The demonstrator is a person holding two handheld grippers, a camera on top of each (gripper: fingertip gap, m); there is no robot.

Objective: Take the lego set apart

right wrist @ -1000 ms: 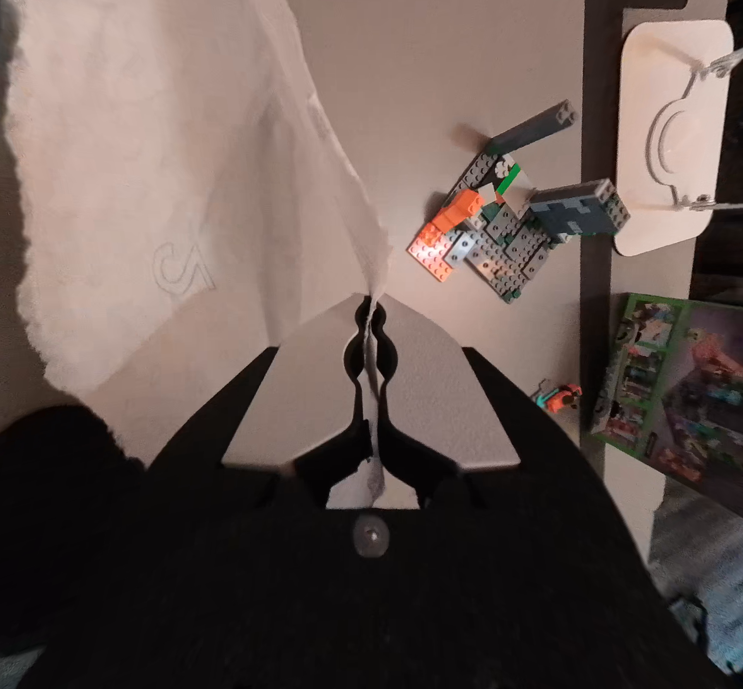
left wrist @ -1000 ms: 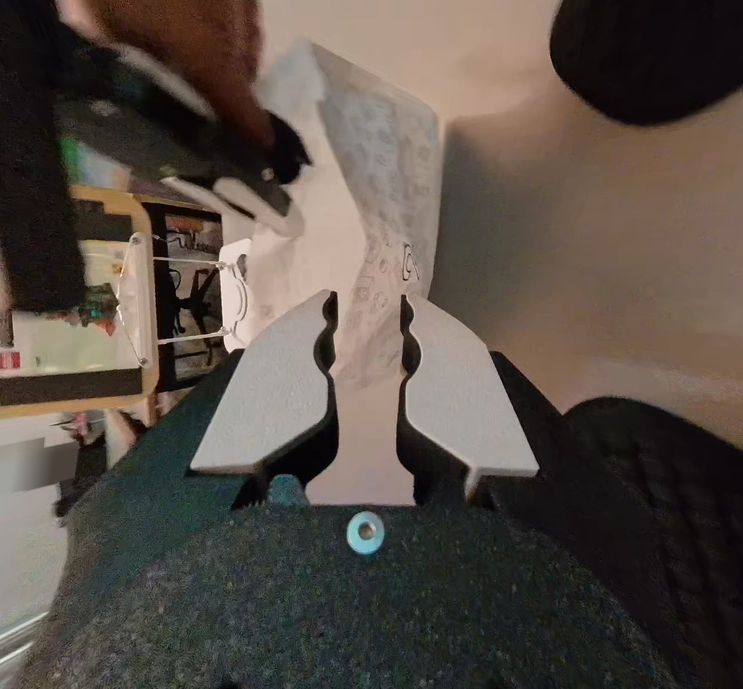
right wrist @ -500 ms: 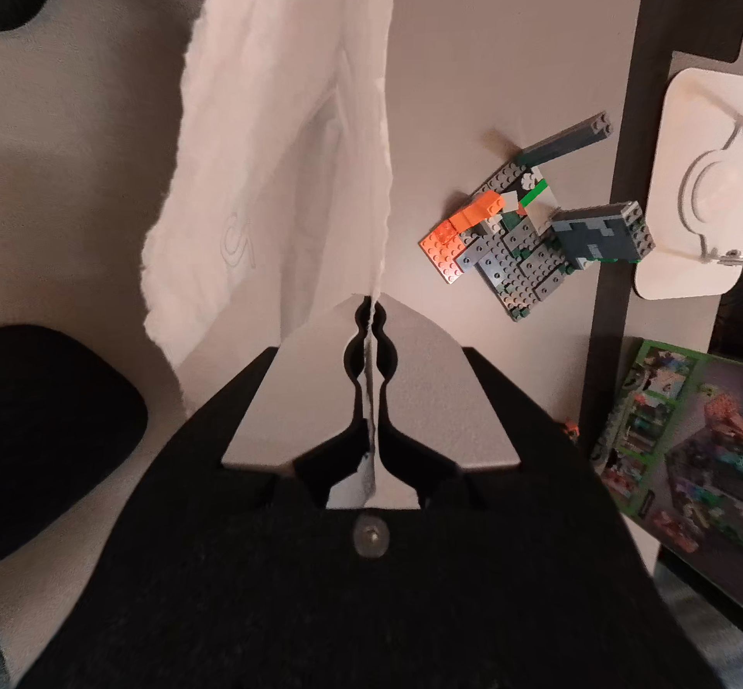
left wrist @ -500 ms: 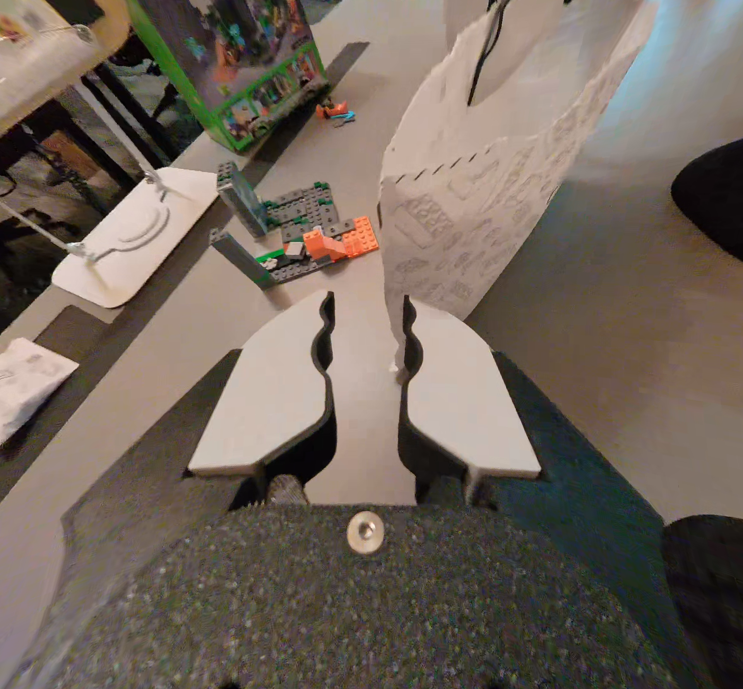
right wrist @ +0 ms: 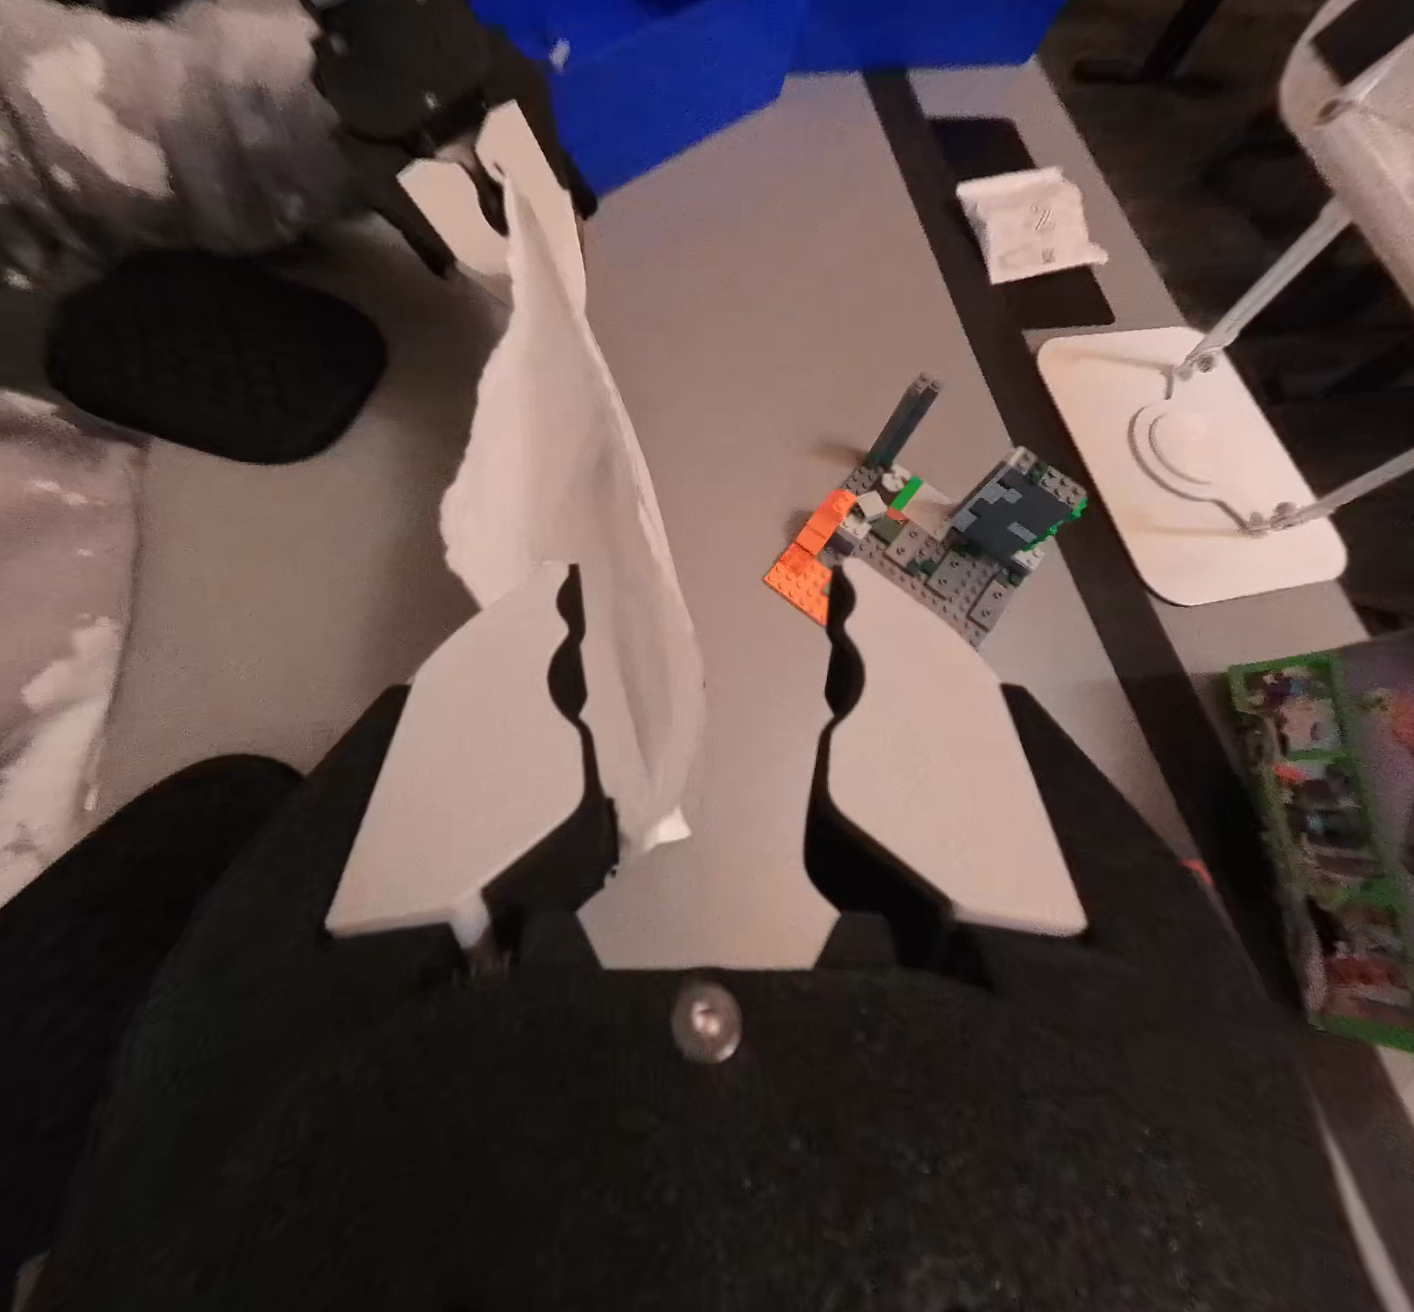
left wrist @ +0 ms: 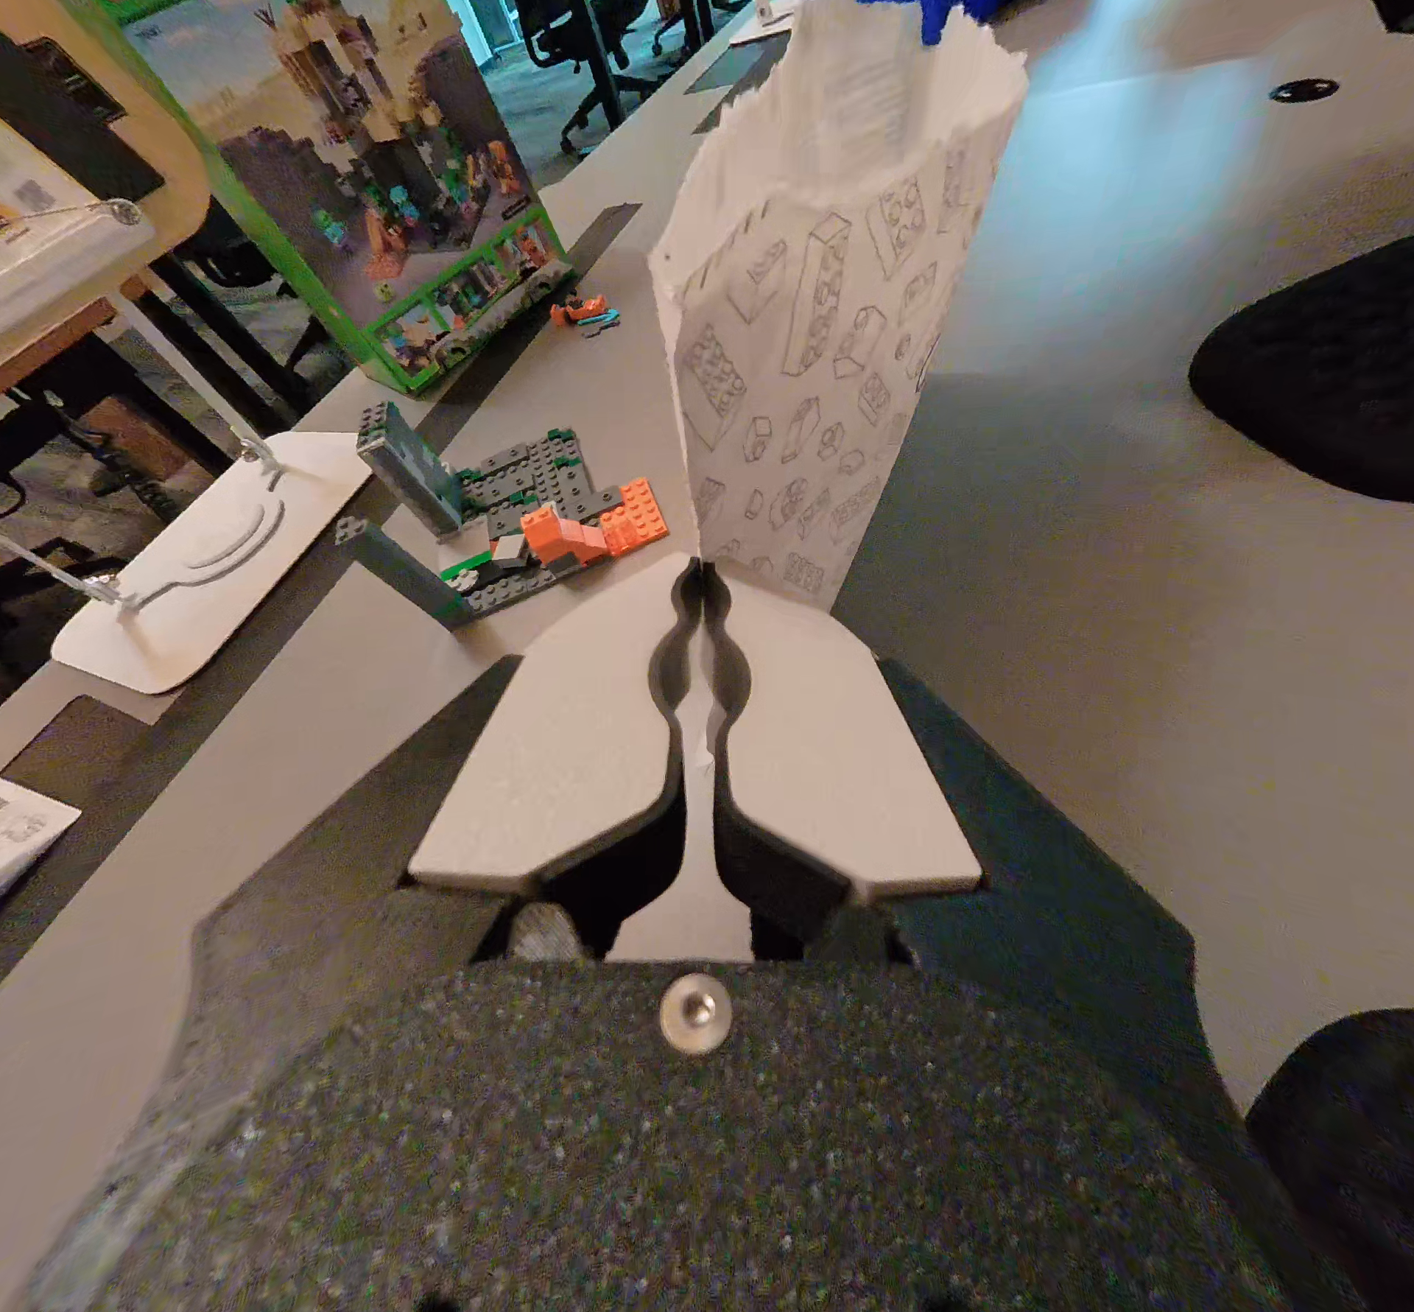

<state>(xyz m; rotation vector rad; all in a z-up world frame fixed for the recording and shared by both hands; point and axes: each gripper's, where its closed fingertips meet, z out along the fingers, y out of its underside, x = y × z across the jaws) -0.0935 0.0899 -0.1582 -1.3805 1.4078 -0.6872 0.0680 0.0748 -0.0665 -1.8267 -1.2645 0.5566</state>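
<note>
- our left gripper (left wrist: 698,571) is pressed together on the bottom edge of the white paper bag (left wrist: 834,326). the pinch is there, we judge, to keep the bag standing with its torn mouth up, ready to take loose pieces.
- our right gripper (right wrist: 700,575) is spread wide and holds nothing. the bag's paper (right wrist: 581,510) hangs slack between its fingers, close against the left one.
- the lego set (right wrist: 933,517) sits on the grey table (right wrist: 734,326), just beside the bag and apart from both grippers, and looks fully assembled: grey plates, an orange corner, two dark towers.
- we read the open right gripper as freed for the first pull on the set.
- farther out stand the green set box (left wrist: 367,188) and a white lamp base (right wrist: 1178,464).
</note>
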